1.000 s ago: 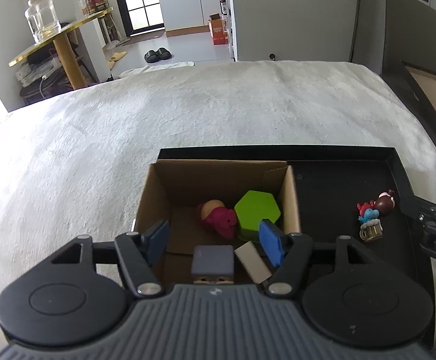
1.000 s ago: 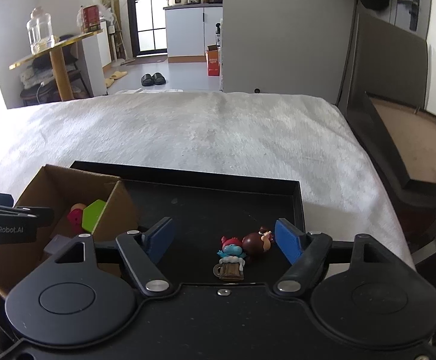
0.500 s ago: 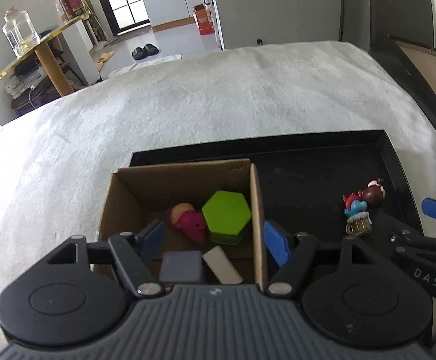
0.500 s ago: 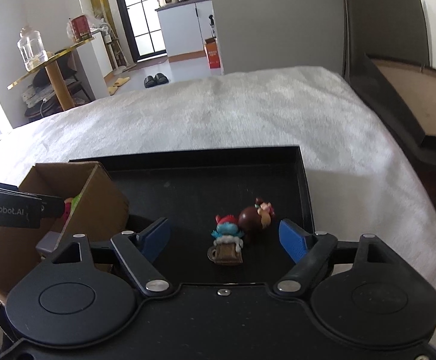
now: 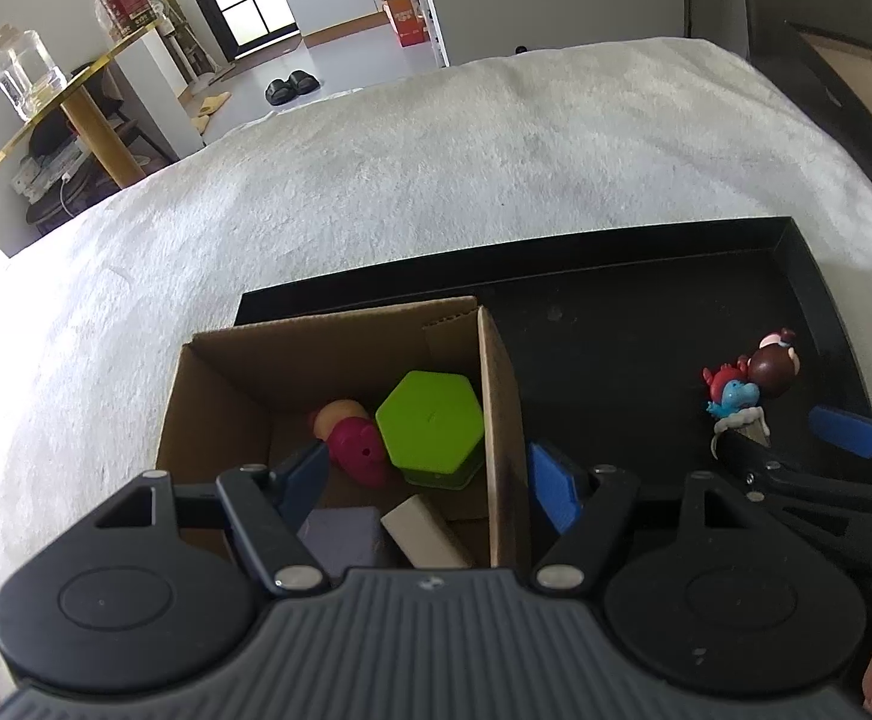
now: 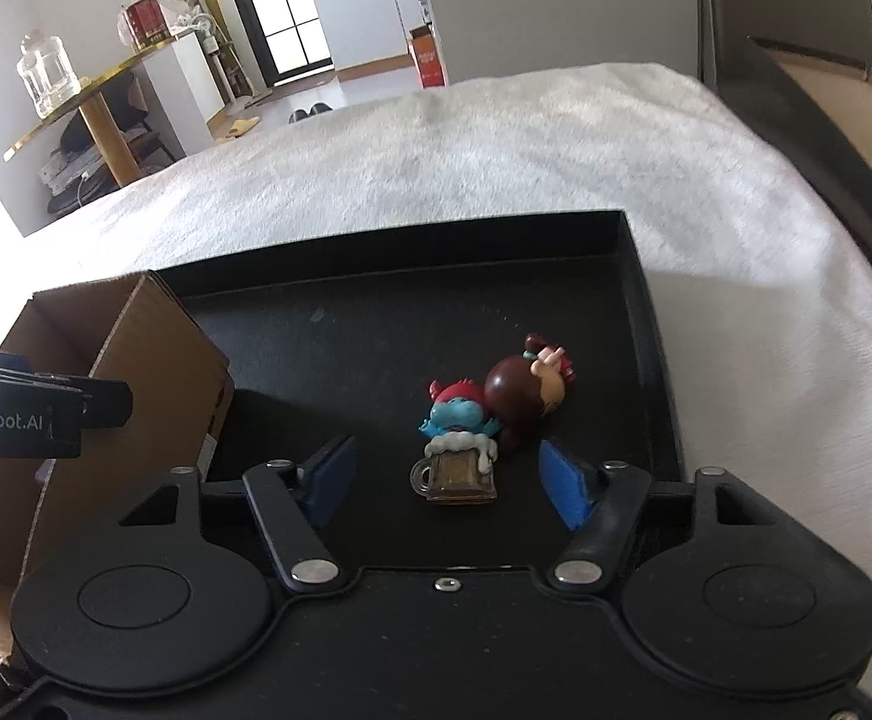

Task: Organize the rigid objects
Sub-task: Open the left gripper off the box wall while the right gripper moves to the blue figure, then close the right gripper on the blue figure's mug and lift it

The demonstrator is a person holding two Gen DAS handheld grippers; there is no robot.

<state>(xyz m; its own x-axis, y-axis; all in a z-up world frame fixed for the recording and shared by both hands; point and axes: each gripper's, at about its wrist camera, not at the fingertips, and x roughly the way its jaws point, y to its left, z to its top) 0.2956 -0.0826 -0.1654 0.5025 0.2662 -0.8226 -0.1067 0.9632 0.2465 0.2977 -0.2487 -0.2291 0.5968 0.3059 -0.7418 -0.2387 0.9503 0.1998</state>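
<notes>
A cardboard box stands on the left of a black tray. In it lie a green hexagon block, a pink toy, a purple cube and a cream block. My left gripper is open and empty, straddling the box's right wall. A blue figurine with a beer mug and a brown-headed doll lie on the tray. My right gripper is open, its fingertips on either side of the mug figurine, not touching.
The tray sits on a white fluffy blanket. A dark framed board leans at the right. A gold-topped side table with a glass jar stands far left. The box is left of my right gripper.
My right gripper has moved forward and down, so the figurines now sit between its fingertips. My left gripper has shifted right, now over the box's right wall.
</notes>
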